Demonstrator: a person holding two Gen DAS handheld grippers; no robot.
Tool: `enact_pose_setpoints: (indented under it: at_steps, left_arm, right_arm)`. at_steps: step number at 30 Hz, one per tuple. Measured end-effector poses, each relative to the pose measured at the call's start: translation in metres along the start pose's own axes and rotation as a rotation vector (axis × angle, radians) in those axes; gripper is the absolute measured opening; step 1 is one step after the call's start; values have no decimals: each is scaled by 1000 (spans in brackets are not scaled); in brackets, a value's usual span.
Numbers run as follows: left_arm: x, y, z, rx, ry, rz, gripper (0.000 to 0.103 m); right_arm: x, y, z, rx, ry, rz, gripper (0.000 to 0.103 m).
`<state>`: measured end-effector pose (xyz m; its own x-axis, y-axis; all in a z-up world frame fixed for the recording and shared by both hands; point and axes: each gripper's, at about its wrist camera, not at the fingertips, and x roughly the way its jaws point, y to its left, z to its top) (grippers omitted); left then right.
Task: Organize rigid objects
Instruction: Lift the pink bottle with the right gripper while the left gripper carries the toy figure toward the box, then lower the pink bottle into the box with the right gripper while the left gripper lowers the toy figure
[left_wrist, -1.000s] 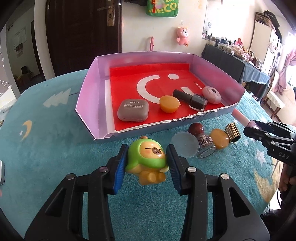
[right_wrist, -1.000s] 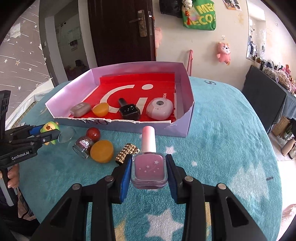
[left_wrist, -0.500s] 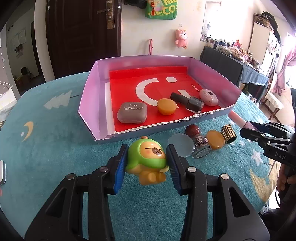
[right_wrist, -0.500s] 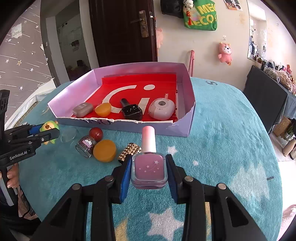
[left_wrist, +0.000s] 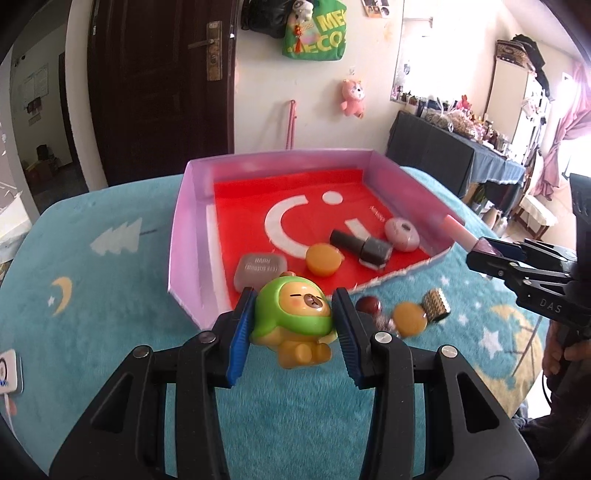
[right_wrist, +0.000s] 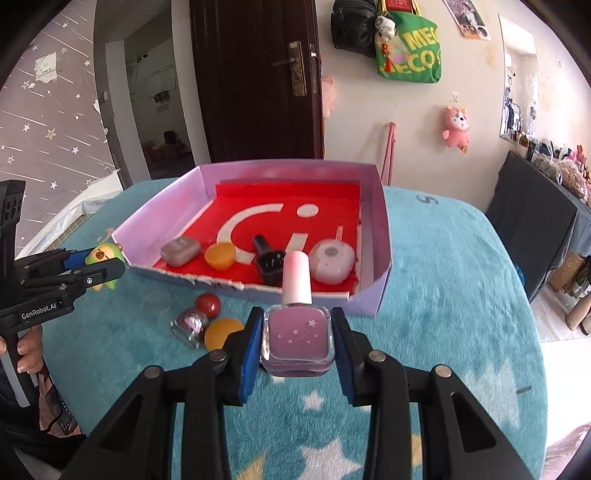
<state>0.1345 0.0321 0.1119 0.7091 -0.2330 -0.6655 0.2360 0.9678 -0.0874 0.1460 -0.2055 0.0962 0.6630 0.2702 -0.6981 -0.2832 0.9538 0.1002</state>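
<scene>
My left gripper (left_wrist: 295, 325) is clamped on a small bear figurine in a green hood (left_wrist: 293, 317), held in the air just in front of the near wall of the purple tray (left_wrist: 188, 229). It looks like light, hard plastic – rounded and smooth, so I judge it could swivel between the pads; the wide hood is the safest place to hold it, and that is where the pads sit.

My right gripper (right_wrist: 297, 345) is clamped on the flat sides of a square pink nail polish bottle (right_wrist: 297, 339), also raised just in front of the tray. Glass, I judge – heavier, slick and breakable, best set down gently.

Readable writing: "GenRobot.AI" and "DAS" on the gripper bodies. The grey compact (left_wrist: 260, 267) inside the tray bears lettering too blurred to read.
</scene>
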Motion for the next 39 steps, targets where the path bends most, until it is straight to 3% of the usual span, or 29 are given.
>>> enact_pose_setpoints:
  at_steps: [10, 20, 27, 39]
  left_arm:
    - [32, 6, 40, 3, 21, -63, 40]
    - [97, 13, 72, 14, 133, -108, 40]
    - [126, 14, 77, 20, 182, -116, 40]
    - [159, 20, 76, 3, 249, -116, 40]
  right_arm:
    - [22, -5, 47, -29, -25, 36, 38]
    - [92, -11, 86, -33, 93, 90, 38]
    - [130, -15, 96, -29, 171, 85, 38]
    - [156, -11, 96, -75, 237, 62, 38]
